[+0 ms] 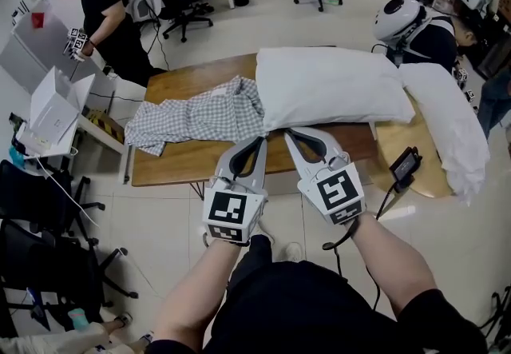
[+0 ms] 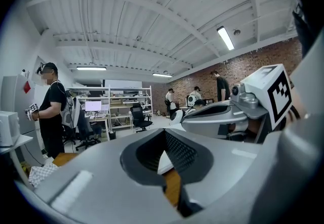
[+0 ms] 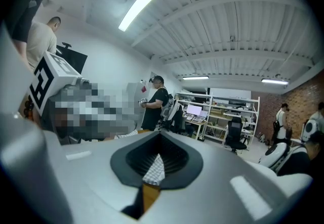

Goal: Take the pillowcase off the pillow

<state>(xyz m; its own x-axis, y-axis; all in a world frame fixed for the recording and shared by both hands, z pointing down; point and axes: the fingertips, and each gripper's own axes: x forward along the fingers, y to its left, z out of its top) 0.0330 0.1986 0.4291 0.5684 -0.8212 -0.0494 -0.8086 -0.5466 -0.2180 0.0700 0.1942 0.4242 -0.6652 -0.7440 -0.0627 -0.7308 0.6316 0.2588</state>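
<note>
So the checked pillowcase (image 1: 200, 117) is lying crumpled on the table (image 1: 184, 165), left of centre in the head view. Its right edge touches the left end of the white pillow (image 1: 327, 89), which fills the middle and right of the tabletop. From here it looks off or very nearly off. We can't tell if a corner of the pillow is tucked inside that last fold.

Both of our tools sit at the near table edge, tips close together just under the pillow's lower left corner. The left hand-held gripper (image 1: 261, 139) is clenched with nothing in it, and through its jaw window we only see pillow and wood. The right hand-held gripper (image 1: 289, 133) is clenched too, with the check cloth showing beyond it but not pinched.

Handling-wise we reckon the case is thin, light and floppy. It'll bunch and drag rather than slide as a sheet, so grab a hem or a thick fold, not a flat patch. The pillow looks soft and squashy, so pin it by a corner. There's a second pillow (image 1: 447, 121) at the far right.
</note>
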